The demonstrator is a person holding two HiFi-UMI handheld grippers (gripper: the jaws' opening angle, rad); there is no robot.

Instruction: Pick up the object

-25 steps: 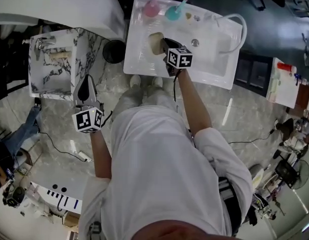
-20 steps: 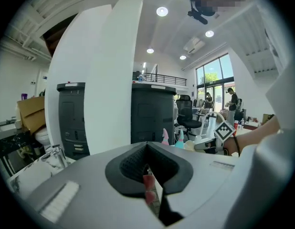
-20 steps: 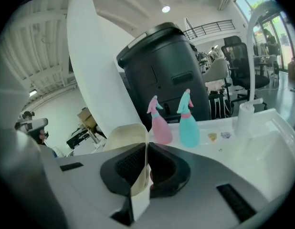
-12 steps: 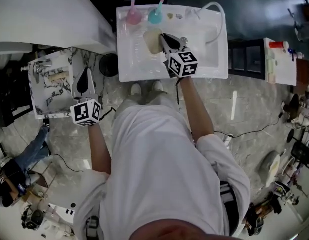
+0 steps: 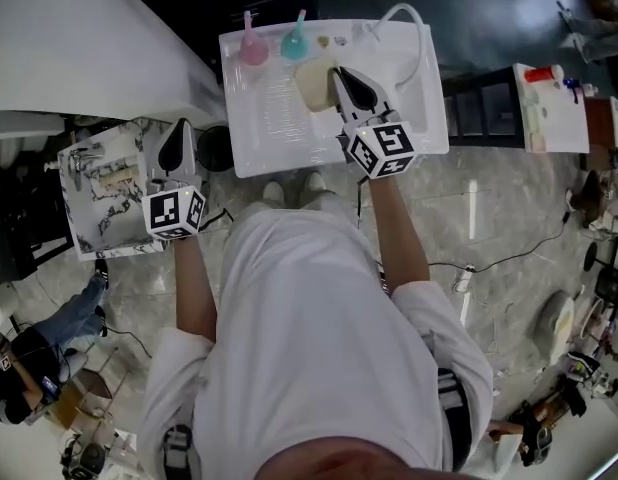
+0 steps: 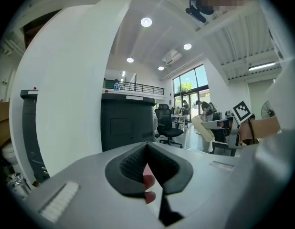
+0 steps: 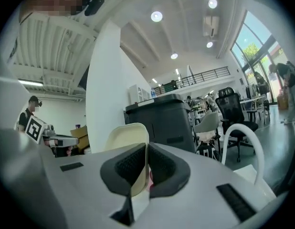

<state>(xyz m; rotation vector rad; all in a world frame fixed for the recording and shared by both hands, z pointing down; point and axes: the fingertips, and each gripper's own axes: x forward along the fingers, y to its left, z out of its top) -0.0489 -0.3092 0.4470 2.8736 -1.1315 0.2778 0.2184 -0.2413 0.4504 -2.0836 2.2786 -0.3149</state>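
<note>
One thin cream dish (image 5: 314,85), stiff, light and probably slick, hangs over the washbasin's (image 5: 274,133) middle towards its far edge, pinched edge-on at the rim by the right gripper's (image 7: 146,151) jaws; a deeper bite would hold surer. Left gripper (image 6: 147,149) jaws are closed, empty

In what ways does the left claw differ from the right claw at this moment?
The right claw is shut on a cream plate; the left claw is shut on nothing. The right claw hangs over the white sink; the left claw is off to its side, not over it. Both claws are closed.
</note>
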